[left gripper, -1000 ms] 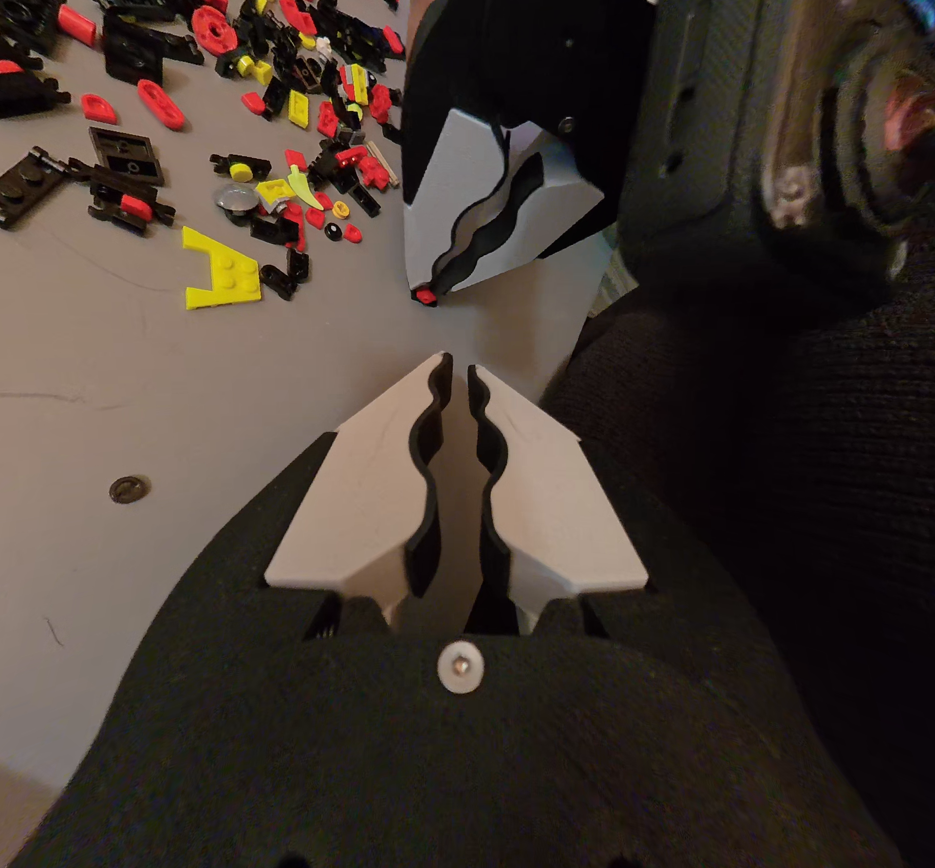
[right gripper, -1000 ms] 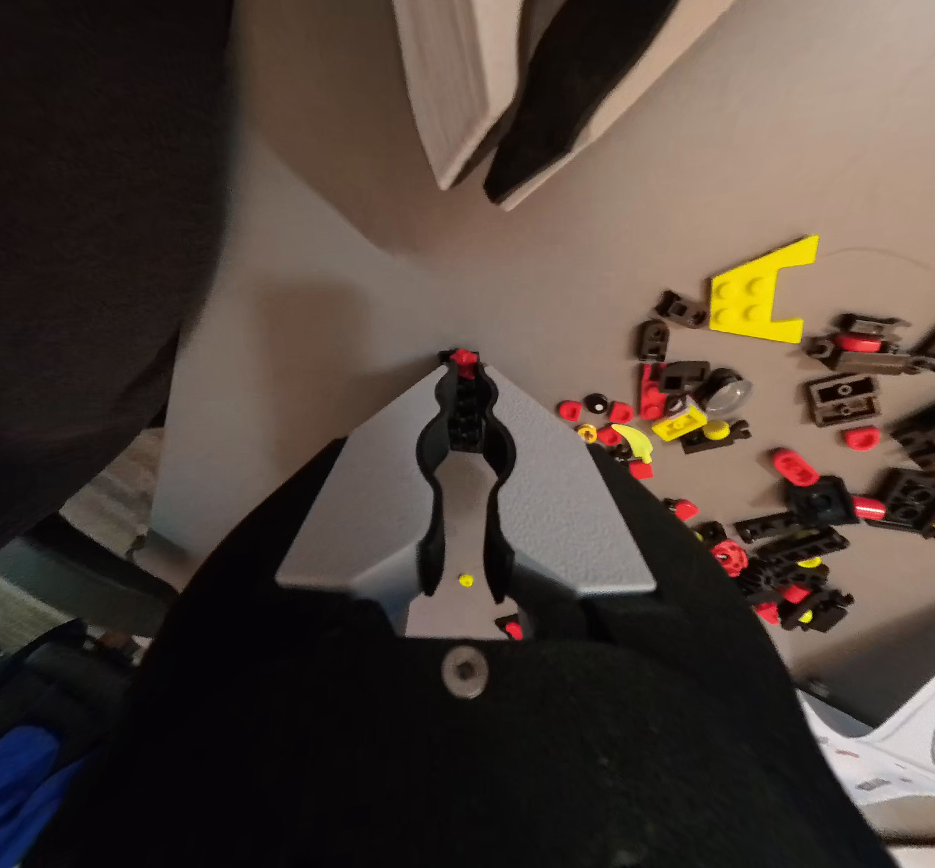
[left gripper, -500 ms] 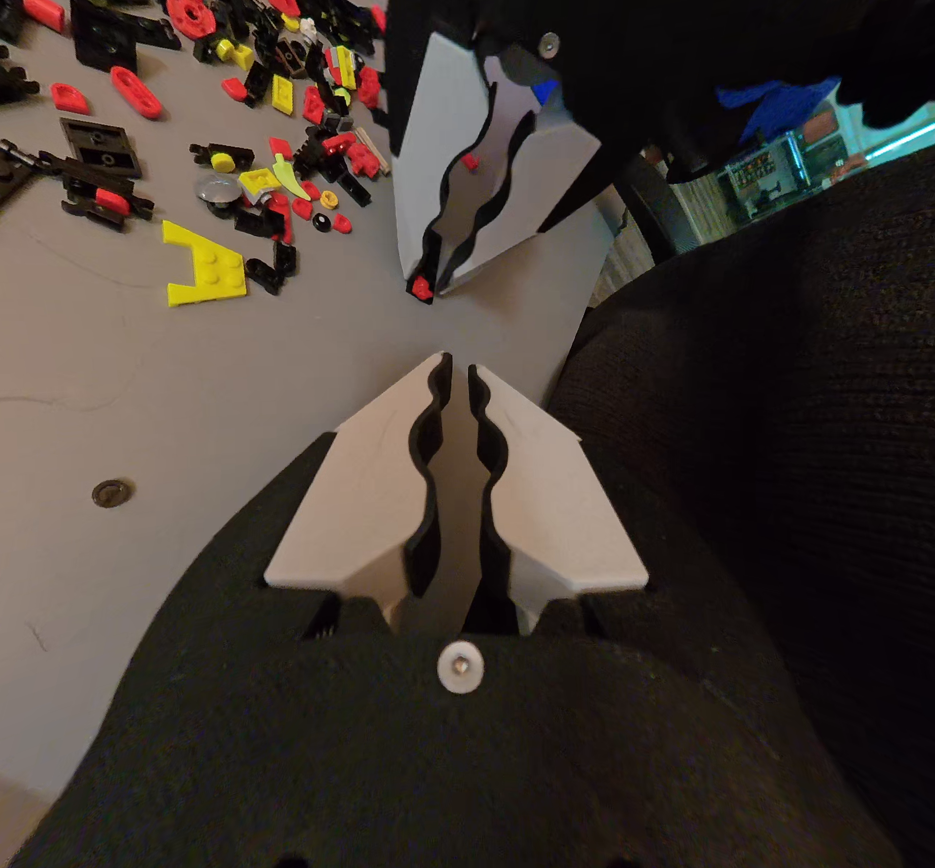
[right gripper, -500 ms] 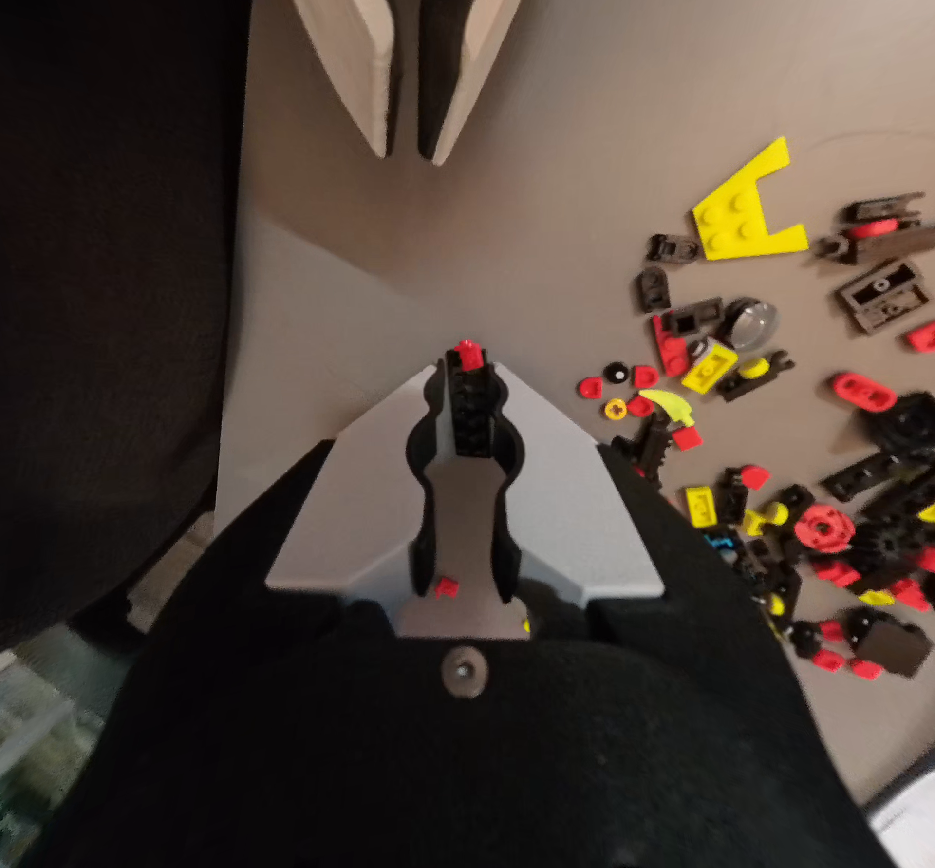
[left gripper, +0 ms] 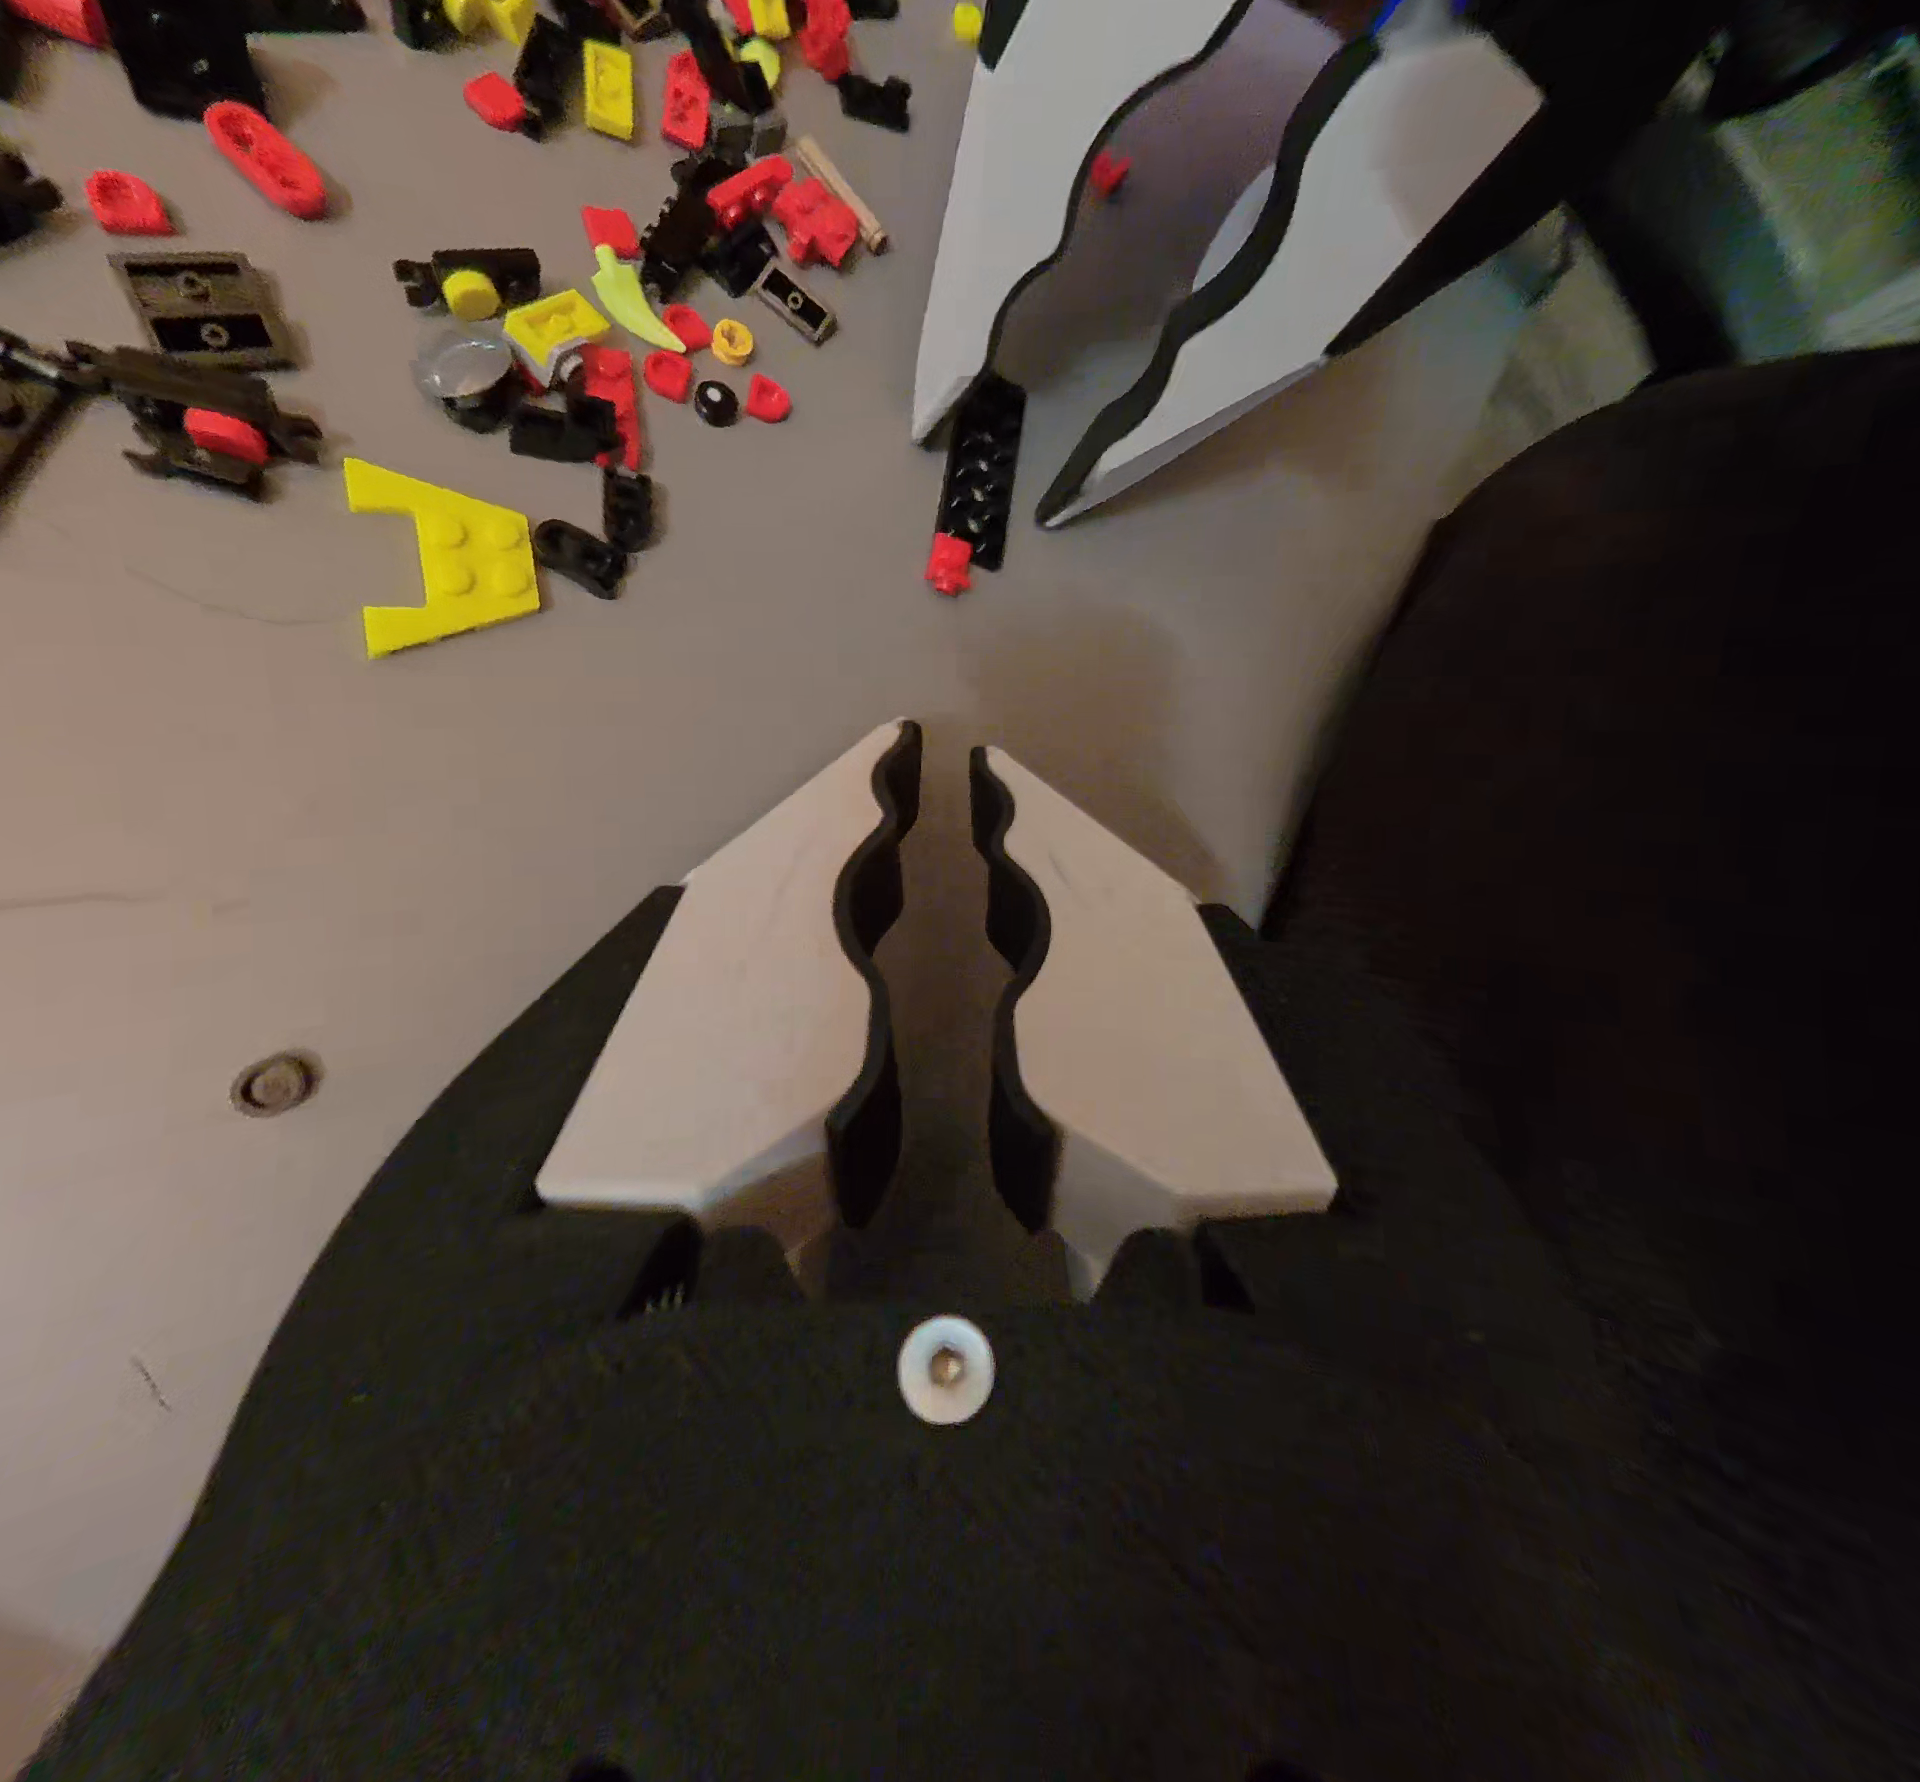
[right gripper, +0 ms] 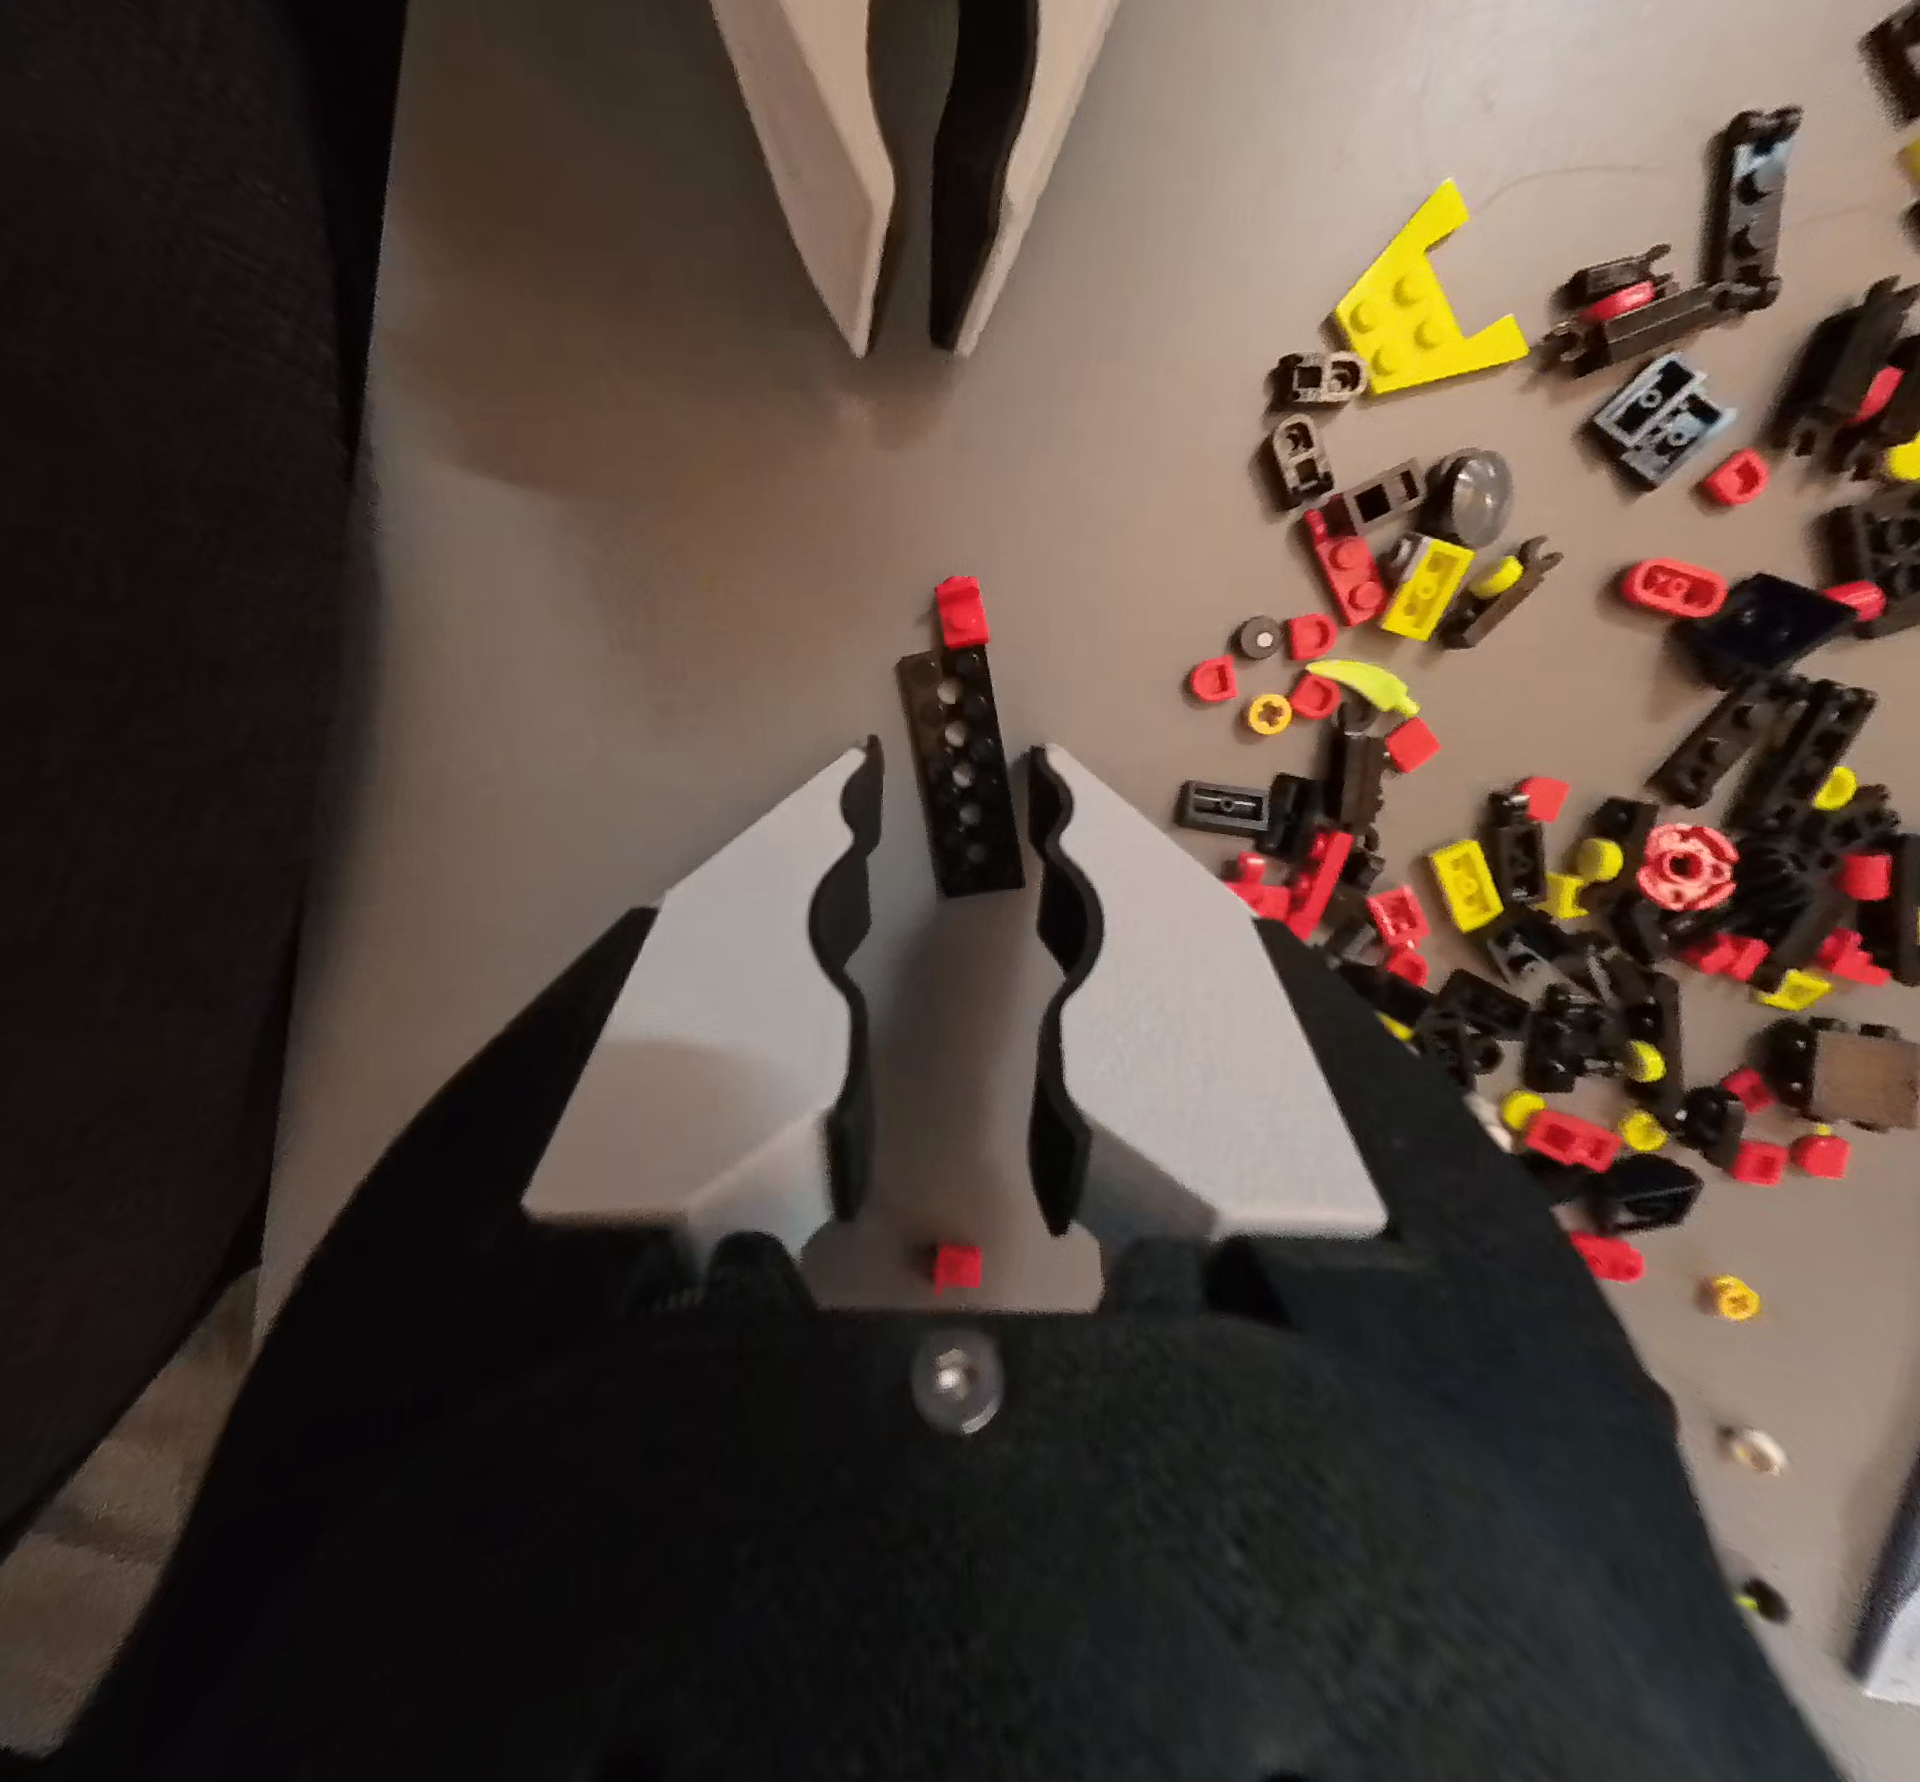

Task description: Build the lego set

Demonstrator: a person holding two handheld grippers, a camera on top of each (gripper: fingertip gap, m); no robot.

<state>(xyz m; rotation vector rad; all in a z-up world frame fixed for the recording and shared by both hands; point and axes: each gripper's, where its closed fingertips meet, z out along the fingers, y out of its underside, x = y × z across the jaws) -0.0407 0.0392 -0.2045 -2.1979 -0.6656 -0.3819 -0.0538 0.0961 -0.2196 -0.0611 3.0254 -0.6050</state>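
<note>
A black plate with holes (right gripper: 961,776), with a small red piece (right gripper: 958,612) on its far end, lies flat on the grey table (right gripper: 644,506). My right gripper (right gripper: 951,756) is open, its jaws on either side of the plate's near half and apart from it. The left wrist view shows that gripper (left gripper: 987,475), the plate (left gripper: 979,475) and the red piece (left gripper: 948,566) too. My left gripper (left gripper: 943,735) is shut and empty, pointing at the plate from a short way off. It also shows at the top of the right wrist view (right gripper: 899,345).
A pile of loose red, black and yellow pieces (left gripper: 675,122) covers the table beside the plate, with a yellow wedge plate (left gripper: 447,558) nearest. Dark clothing (left gripper: 1662,901) lies along the table edge. A lone red piece (right gripper: 956,1265) sits on the table between the right gripper's finger bases. The left gripper's tips are roughly 7 cm from the right gripper's. The lone red piece (right gripper: 956,1265) lies around 11 cm away from my right fingertips. My left wrist view (left gripper: 1102,164) looks at it from another angle.
My right gripper has opened and let go of the black plate with the red piece, which now lies on the table. The left gripper has stayed shut.
</note>
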